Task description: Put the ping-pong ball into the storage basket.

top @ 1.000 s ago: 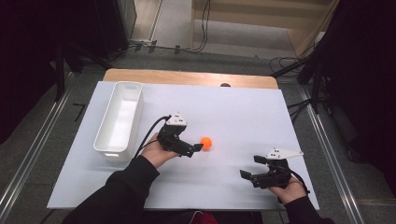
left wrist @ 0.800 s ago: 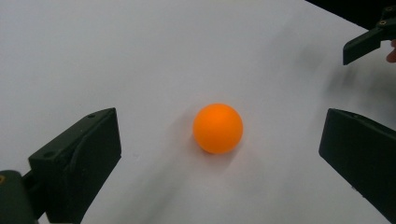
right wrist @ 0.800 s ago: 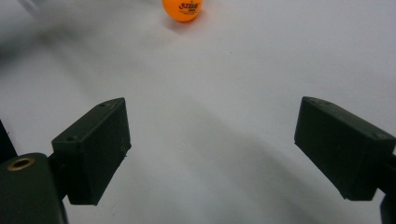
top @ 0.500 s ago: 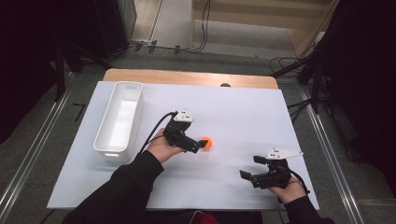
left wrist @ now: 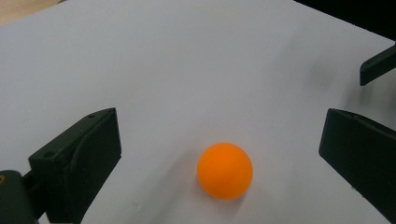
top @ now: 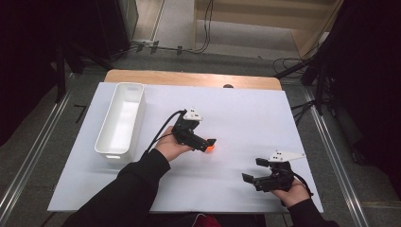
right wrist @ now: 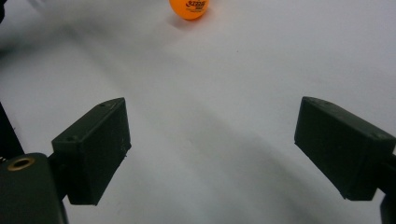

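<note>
Looking down from the high view, we note a white rectangular sheet covering the table (top: 142,189), with a strip of bare wooden tabletop (top: 189,78) showing at its far edge. A long white plastic bin (top: 120,120) lies on the sheet's left part, well apart from both hands. The left hand-held black two-jaw gripper (top: 208,144) sits near the sheet's middle, its jaws reaching over a small orange ball (top: 211,147) that rests on the sheet. From this height the ball is mostly hidden by the jaw tips, so we cannot tell contact here. The right hand-held black two-jaw gripper (top: 253,170) hovers near the sheet's front right, well apart from the ball, jaws spread with nothing between them.

Left gripper view: we see the ball (left wrist: 224,171) lying on the white sheet (left wrist: 187,60) between the two black jaws, nearer the right-hand jaw of this view but clear of both. Jaws stand wide apart; nothing is pinched. A dark jaw tip of the other gripper (left wrist: 377,65) shows at the upper right edge.

Right gripper view: both jaws are spread wide over bare white sheet (right wrist: 210,140). The orange ball (right wrist: 189,8) sits at the top edge, far ahead of the jaws, with dark printed lettering on it that we cannot read.
</note>
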### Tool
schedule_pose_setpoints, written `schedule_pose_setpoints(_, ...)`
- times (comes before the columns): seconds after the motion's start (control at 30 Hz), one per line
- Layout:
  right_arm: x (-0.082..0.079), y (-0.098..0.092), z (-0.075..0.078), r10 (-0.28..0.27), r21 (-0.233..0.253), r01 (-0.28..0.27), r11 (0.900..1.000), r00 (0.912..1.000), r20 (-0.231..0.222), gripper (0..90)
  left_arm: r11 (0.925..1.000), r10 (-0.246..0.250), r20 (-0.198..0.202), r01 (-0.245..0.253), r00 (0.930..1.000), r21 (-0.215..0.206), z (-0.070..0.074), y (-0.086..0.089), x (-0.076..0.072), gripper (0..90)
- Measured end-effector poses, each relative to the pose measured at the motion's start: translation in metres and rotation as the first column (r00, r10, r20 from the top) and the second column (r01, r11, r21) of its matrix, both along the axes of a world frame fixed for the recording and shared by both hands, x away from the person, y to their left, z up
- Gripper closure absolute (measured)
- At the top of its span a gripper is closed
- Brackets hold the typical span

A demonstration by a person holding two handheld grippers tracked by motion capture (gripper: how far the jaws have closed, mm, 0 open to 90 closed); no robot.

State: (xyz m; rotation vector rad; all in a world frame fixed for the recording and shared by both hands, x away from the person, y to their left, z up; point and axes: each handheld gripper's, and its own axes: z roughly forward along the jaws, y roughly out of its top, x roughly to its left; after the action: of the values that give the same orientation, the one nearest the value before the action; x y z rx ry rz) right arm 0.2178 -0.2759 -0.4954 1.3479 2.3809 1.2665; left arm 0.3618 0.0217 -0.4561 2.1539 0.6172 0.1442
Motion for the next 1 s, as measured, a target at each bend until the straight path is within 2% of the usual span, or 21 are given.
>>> schedule_pose_setpoints(0.17,0.001,-0.001,0.0,-0.004,-0.004,0.004,1.0,1.0,0.007,9.3,0.9999,0.0,0.0,0.0,1.0,0.011,-0.002,-0.008,0.005,0.0)
schedule_pose_setpoints(0.33,0.0,-0.001,0.0,-0.001,-0.004,0.001,1.0,1.0,0.001,9.3,0.9999,-0.01,0.009,0.01,0.9999,0.012,-0.003,-0.013,0.003,0.0)
schedule_pose_setpoints(0.43,0.0,-0.001,0.0,0.002,-0.003,-0.002,1.0,1.0,0.0,9.3,0.9999,-0.002,0.034,0.002,0.9994,0.015,-0.004,-0.014,0.002,0.0)
schedule_pose_setpoints(0.57,-0.001,-0.001,0.0,0.011,-0.007,-0.011,1.0,0.9999,0.001,9.3,1.0,0.002,0.019,-0.002,0.9998,0.001,-0.006,-0.014,0.002,0.0)
schedule_pose_setpoints(0.63,-0.001,-0.001,0.0,0.01,-0.007,-0.01,1.0,0.9999,0.005,9.3,0.9998,-0.004,0.037,0.003,0.9993,0.022,-0.009,-0.013,0.001,1.3)
schedule_pose_setpoints(0.93,0.0,0.0,0.0,0.006,-0.003,-0.006,1.0,1.0,0.0,9.3,0.9998,-0.015,0.03,0.015,0.9994,0.015,-0.013,-0.012,0.0,1.3)
schedule_pose_setpoints(1.0,0.0,0.0,-0.001,0.005,-0.004,-0.005,1.0,1.0,-0.001,9.3,0.9997,-0.017,-0.001,0.017,0.9998,-0.014,-0.015,-0.01,0.002,1.3)
